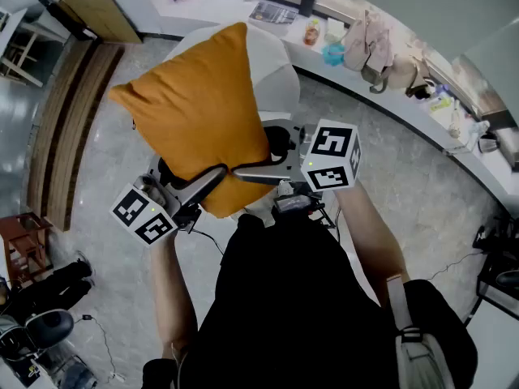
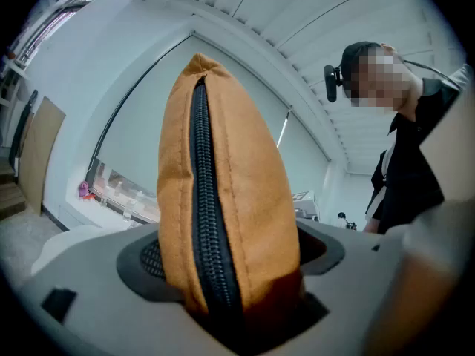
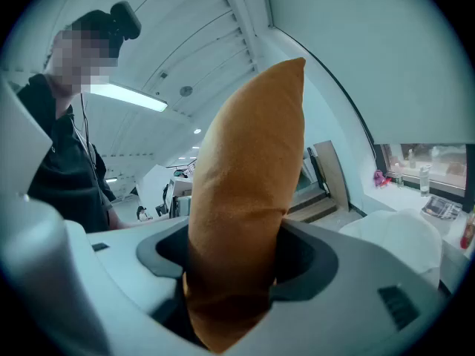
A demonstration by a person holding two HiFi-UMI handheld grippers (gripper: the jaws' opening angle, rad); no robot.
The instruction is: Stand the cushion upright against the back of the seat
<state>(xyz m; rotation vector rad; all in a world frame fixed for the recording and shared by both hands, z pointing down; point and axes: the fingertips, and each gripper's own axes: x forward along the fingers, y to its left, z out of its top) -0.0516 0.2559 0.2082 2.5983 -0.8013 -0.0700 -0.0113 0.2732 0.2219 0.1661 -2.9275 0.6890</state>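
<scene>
An orange cushion [image 1: 199, 112] hangs in the air over a white seat [image 1: 276, 67], held up on edge between both grippers. My left gripper [image 1: 207, 182] is shut on its lower left edge, where a black zip runs along the cushion [image 2: 223, 199] between the grey jaws of the left gripper [image 2: 230, 277]. From the right, my right gripper [image 1: 261, 173] is shut on the lower corner; the plain orange cushion [image 3: 245, 184] bulges out between the jaws of the right gripper [image 3: 230, 273]. Most of the seat is hidden behind the cushion.
A long white counter [image 1: 405, 108] curves behind the seat, with bags [image 1: 373, 39], bottles and papers on it. Wooden steps [image 1: 69, 112] lie at the left, and a small red stool [image 1: 20, 250] stands at the lower left. Cables trail over the grey floor.
</scene>
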